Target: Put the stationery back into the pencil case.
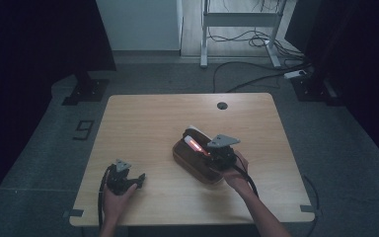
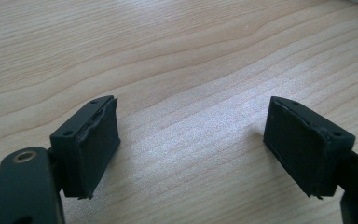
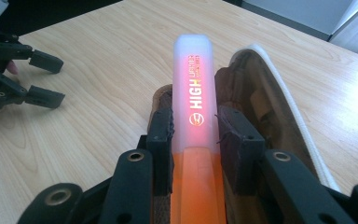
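Right tool (image 1: 208, 149) is sitting just right of centre in the high view, over a brown pencil case (image 1: 193, 163) lying open on the wooden worktop (image 1: 153, 118). In the right gripper view its jaws are closing on an orange highlighter (image 3: 196, 107) with a frosted translucent cap, both pads pressing against the cap's sides, jaws standing only partly open. The highlighter is running up the middle of that frame, pointing away from the camera, the word HIGH printed along it. Orange barrel is showing at bottom centre between the jaws. The pencil case (image 3: 261, 88) is showing on both sides of the jaws, its flap with a white edge curving along the right of the frame. Whether the highlighter is touching the case, cannot tell.

Left tool (image 1: 139, 180) is resting at lower left of the high view, a hand (image 1: 114, 197) gripping its body, well apart from the case. In the left gripper view its jaws are standing wide open over bare worktop (image 2: 182, 60), gripping nothing. The same tool (image 3: 32, 79) is appearing at upper left of the right gripper view, jaws apart.
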`<state>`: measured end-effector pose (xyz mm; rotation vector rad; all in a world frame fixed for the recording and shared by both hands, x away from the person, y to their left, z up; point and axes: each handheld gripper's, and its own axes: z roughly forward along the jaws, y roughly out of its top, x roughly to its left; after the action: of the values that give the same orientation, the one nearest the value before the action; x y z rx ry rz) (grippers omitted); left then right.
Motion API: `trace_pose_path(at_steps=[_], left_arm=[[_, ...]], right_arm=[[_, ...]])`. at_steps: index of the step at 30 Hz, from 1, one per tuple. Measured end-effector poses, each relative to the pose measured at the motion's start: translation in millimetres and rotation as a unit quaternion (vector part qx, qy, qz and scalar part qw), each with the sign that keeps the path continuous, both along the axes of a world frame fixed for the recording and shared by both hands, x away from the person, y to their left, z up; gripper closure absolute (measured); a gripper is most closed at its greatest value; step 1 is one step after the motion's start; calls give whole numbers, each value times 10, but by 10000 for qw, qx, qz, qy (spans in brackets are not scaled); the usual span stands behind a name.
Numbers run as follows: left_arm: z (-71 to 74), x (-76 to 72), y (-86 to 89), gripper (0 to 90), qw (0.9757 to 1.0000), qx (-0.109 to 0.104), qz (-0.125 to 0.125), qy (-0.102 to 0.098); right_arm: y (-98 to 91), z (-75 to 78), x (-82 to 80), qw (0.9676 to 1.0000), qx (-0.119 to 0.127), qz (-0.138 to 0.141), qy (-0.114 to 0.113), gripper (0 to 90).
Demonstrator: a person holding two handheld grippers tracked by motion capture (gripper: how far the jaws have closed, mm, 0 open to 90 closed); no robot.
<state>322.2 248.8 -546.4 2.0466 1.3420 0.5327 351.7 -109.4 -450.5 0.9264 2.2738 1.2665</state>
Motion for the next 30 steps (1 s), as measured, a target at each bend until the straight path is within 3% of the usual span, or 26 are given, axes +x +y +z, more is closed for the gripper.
trace_pose_path(at_steps=[30], left_arm=[[-1,0,-1,177,10000,1,3,-2]], right_arm=[[-216,-14,192,9997,-167,-170,52,653]])
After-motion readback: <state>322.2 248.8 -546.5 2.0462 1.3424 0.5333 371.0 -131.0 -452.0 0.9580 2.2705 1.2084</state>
